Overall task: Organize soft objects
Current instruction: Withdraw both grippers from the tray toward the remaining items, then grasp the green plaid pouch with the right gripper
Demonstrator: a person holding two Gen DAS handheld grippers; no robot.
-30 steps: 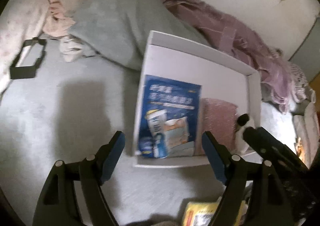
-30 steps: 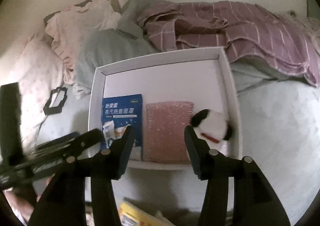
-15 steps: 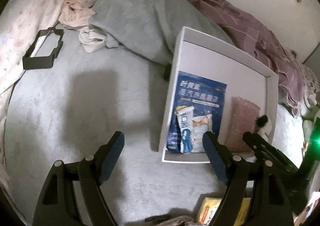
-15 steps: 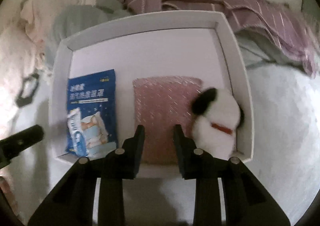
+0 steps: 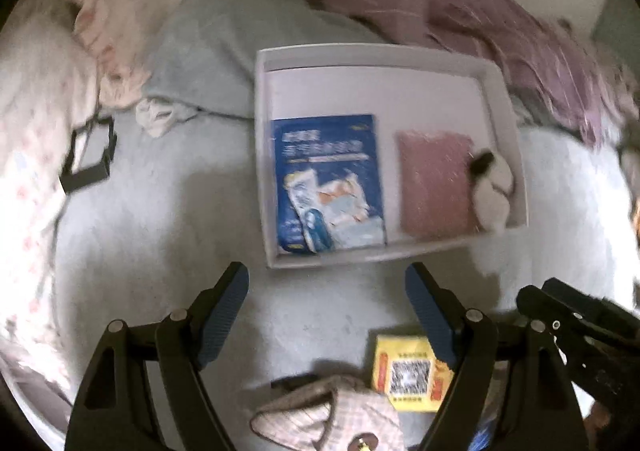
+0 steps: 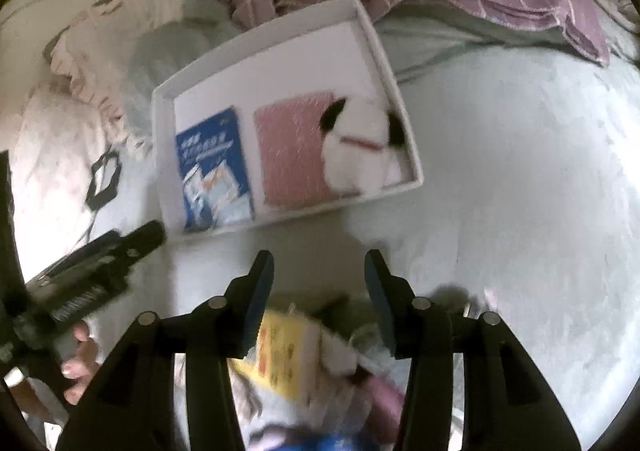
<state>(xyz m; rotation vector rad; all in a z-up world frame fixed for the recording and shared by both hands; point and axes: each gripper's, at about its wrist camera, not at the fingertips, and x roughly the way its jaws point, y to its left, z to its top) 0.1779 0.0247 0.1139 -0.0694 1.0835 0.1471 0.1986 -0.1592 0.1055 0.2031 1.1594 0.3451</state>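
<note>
A white shallow box [image 5: 360,51] lies on the grey bed. It holds a blue packet [image 5: 328,183], a pink bubble pouch [image 5: 434,183] and a black-and-white plush [image 5: 492,187]. My left gripper [image 5: 326,275] hangs open and empty above the sheet, just short of the box's near rim. A yellow packet [image 5: 408,375] and a checked pouch [image 5: 332,415] lie below its right finger. In the right wrist view, my right gripper [image 6: 319,259] is opening with nothing between its jaws. It hovers short of the box [image 6: 159,155], above the yellow packet [image 6: 284,355]. The plush [image 6: 360,147] rests in the box's right corner.
A grey blanket [image 5: 208,43], a purple striped cloth [image 5: 460,23] and a pink garment [image 5: 120,3] are heaped behind the box. A black frame [image 5: 88,155] lies at the left. The left gripper [image 6: 100,259] and a hand [image 6: 80,355] show at the right view's left edge.
Both grippers have drawn back from the box, bringing the yellow packet and checked pouch into view. The right jaws narrowed over the box, then widened again. The left jaws stayed wide.
</note>
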